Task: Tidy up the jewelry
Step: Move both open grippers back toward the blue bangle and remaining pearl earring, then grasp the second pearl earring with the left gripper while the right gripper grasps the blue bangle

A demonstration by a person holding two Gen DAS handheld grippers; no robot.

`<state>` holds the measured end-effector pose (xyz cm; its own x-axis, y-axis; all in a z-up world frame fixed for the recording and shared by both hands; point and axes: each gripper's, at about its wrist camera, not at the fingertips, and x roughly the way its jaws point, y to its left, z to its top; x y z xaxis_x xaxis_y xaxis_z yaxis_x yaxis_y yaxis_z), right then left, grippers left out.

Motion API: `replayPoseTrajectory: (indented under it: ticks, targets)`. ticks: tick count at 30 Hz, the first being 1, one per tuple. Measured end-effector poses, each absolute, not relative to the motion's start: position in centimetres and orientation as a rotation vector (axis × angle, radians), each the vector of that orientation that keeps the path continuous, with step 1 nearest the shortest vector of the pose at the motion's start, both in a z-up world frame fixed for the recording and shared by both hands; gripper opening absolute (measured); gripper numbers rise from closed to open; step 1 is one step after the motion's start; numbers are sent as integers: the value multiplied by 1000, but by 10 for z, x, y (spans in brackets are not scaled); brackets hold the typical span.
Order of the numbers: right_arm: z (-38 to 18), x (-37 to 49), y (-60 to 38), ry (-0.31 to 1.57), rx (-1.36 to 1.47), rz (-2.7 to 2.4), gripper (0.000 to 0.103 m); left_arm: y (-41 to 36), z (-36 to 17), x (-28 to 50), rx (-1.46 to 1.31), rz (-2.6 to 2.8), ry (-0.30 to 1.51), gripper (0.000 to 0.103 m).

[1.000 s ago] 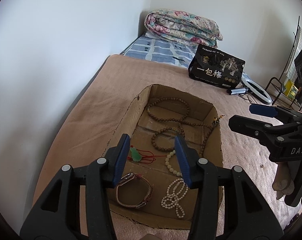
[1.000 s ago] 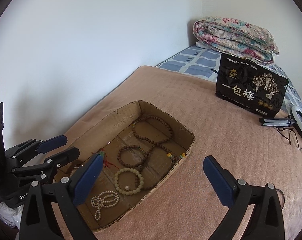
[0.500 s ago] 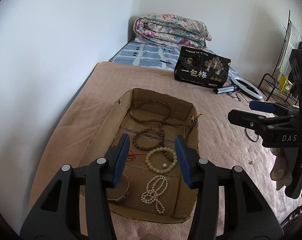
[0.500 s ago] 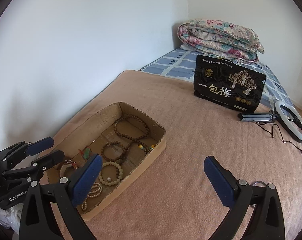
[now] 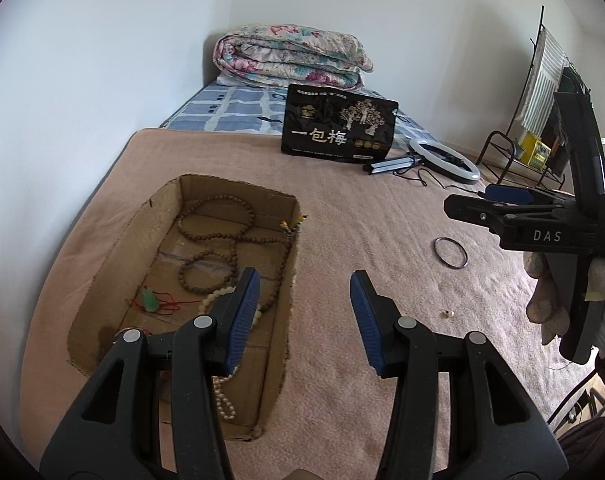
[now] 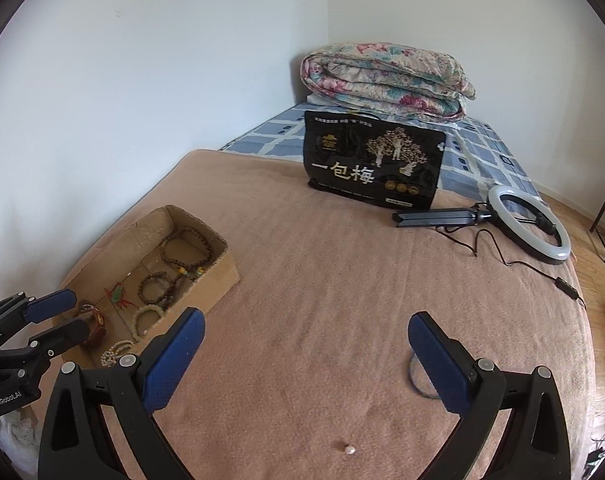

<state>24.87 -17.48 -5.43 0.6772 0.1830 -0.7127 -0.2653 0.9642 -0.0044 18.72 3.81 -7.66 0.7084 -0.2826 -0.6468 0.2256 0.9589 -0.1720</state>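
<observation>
dark ring (image 5: 450, 252) beyond right tool (image 6: 304, 346), untouched

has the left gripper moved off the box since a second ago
Yes. The left gripper has swung right: its jaws framed the jewelry a second ago, and now only the left finger overlaps the cardboard box, the gap showing bare blanket.

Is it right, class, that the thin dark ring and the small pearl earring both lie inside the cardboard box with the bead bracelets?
Not quite. The thin dark ring and the small pearl earring lie outside the cardboard box, on the pink blanket to its right. Only the bead bracelets are in the box. The left wrist view shows this.
</observation>
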Motion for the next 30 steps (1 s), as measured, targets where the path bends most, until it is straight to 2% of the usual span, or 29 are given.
replayPoseTrajectory:
  ticks: [12, 27, 30]
  targets:
    - [-67, 245, -252, 814, -104, 147, 103, -45, -100, 191, -57, -470, 796, 48]
    - [-114, 262, -317, 901, -59, 109, 103, -129, -148, 199, 11, -633, 917, 48]
    - [-123, 265, -323, 908, -57, 108, 103, -140, -157, 201, 26, -642, 932, 37]
